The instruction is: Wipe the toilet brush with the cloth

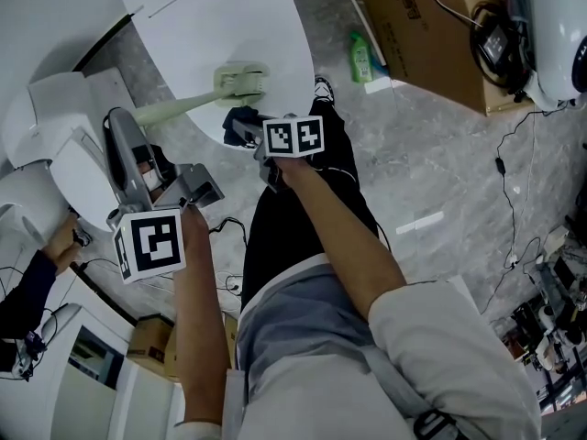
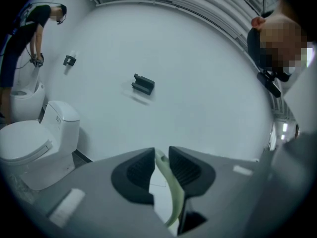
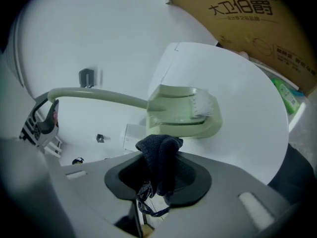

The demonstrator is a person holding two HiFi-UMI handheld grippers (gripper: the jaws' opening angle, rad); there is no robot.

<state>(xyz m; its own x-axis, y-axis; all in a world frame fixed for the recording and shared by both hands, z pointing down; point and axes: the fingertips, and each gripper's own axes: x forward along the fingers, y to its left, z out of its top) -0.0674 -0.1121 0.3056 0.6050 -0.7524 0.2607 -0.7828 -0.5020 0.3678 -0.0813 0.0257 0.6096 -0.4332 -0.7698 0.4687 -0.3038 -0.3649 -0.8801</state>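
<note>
My left gripper point(image 2: 161, 168) is nearly shut, pinching the brush point(image 2: 173, 195) by its pale green handle. My right gripper point(image 3: 158, 175) is clamped on the dark cloth point(image 3: 159, 155). The brush's head is just past it at 12 o'clock, over a white surface point(image 1: 202, 16). A green bottle point(image 1: 362, 58) and a cardboard box point(image 1: 431, 35) sit at 1 o'clock on the grey floor point(image 1: 440, 181).
</note>
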